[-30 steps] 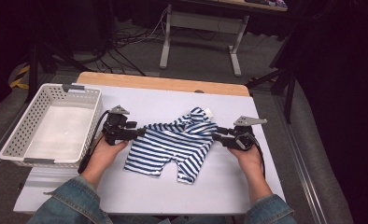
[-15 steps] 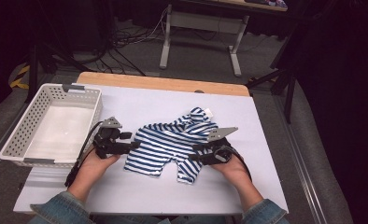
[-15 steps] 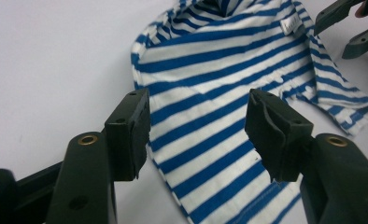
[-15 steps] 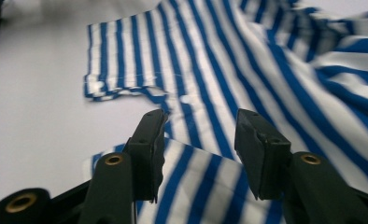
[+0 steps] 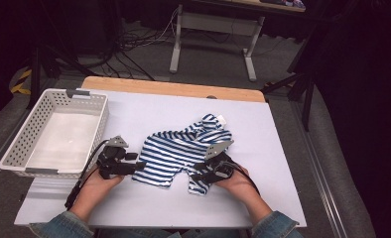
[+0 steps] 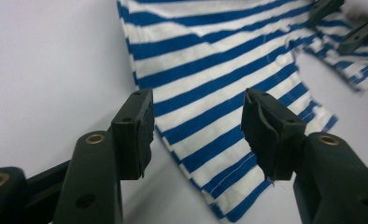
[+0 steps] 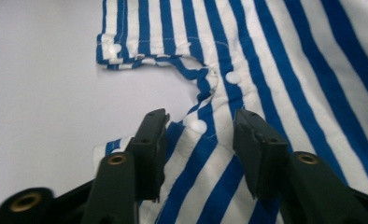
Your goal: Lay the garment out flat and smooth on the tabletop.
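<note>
Both grippers are down at the striped baby romper (image 5: 183,151), which lies spread flat on the white table (image 5: 283,198), just right of the white basket (image 5: 15,148). The left gripper (image 6: 196,123) has its jaws parted astride the edge of one leg, having just narrowed a touch, pinching nothing yet. The right gripper (image 7: 198,140) likewise straddles the other leg by the snaps, jaws easing in, cloth between them ungripped. Grasping, and probably folding, is all yet to do.

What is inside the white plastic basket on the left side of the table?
The white plastic basket appears empty: its bare pale floor shows in the high view. The strip just behind its near wall is hidden.
</note>
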A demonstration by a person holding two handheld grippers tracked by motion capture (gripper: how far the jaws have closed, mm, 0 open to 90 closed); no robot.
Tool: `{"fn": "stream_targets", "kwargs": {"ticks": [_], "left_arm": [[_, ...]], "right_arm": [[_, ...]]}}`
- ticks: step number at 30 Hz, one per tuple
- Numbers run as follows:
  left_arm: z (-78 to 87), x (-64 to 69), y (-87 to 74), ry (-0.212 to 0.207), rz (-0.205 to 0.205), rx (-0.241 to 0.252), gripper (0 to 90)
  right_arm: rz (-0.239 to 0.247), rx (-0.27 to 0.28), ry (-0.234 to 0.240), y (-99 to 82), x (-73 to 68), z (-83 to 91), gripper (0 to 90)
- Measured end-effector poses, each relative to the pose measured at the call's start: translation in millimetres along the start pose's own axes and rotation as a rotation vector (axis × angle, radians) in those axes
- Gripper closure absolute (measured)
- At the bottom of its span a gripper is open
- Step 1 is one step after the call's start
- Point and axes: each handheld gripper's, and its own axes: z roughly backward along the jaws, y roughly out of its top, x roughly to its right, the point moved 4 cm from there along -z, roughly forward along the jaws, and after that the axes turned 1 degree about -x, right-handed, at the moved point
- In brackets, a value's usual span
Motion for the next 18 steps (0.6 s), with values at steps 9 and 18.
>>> {"fn": "stream_targets", "kwargs": {"ticks": [9, 18], "left_arm": [[-2.2, -2.3, -9.7, -0.006, 0.022, -0.037, 53.8], [-2.8, 0.0, -11.7, -0.030, 0.041, -0.063, 76.7]], "right_arm": [[-0.008, -0.007, 0.005, -12.1, -7.5, 24.2, 85.9], [-0.066, 0.066, -0.059, -44.6, -10.5, 75.3, 86.2]]}}
